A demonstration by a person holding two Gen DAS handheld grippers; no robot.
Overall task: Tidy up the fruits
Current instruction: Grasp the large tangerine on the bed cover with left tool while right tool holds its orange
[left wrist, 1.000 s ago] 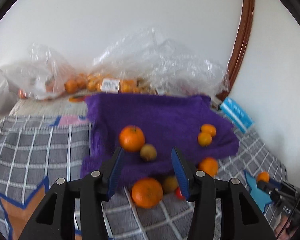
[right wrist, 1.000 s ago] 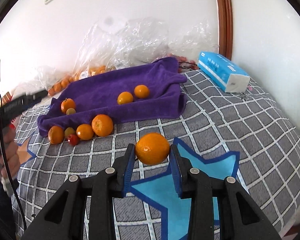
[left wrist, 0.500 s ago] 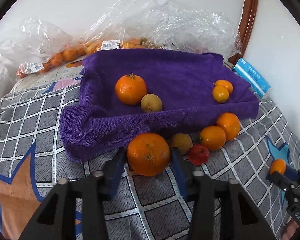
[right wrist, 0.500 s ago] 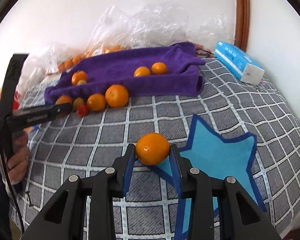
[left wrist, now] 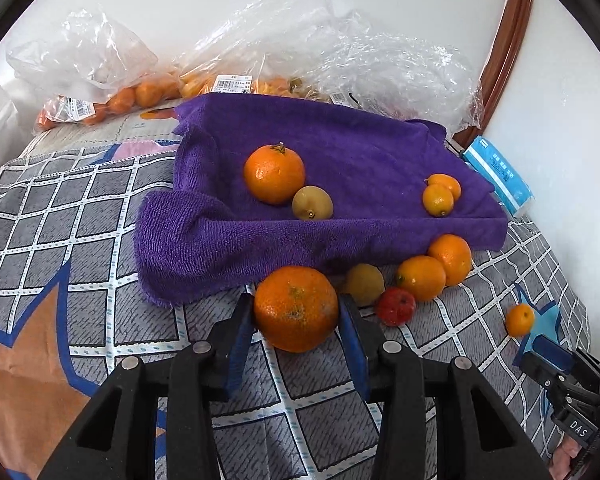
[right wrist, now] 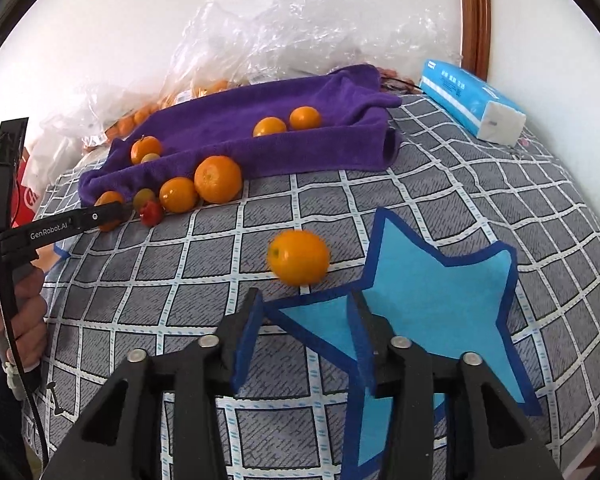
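The big round orange with brown-flecked peel (left wrist: 296, 308) sits on the grey checked quilt (left wrist: 80, 248), just off the front edge of the rumpled purple towel (left wrist: 340, 152). The left gripper (left wrist: 296, 322) has its blue-padded jaws on either side of it; the pads look to be at or very close to the peel, but I cannot tell whether they already squeeze it. The likely aim is to lift it up onto the towel, where 1 stemmed orange (left wrist: 274, 173), 1 dull yellow-green fruit (left wrist: 312, 202) and 2 small yellow-orange citrus (left wrist: 440, 194) lie in what looks like 2 groups, so sorting by kind seems intended.

Along the same towel edge wait 1 pale yellow fruit (left wrist: 364, 283), 1 small red fruit (left wrist: 396, 306) and 2 mid-sized oranges (left wrist: 436, 270).

Apart from these, a small smooth orange (right wrist: 298, 262) rests on the quilt by the tip of the light-blue star patch (right wrist: 432, 304). The right gripper (right wrist: 306, 316) sits just short of it, jaws wide apart and holding nothing.

Behind the towel lie clear plastic bags of fruit (left wrist: 112, 76); at the quilt's far right edge is a blue tissue pack (right wrist: 472, 102).
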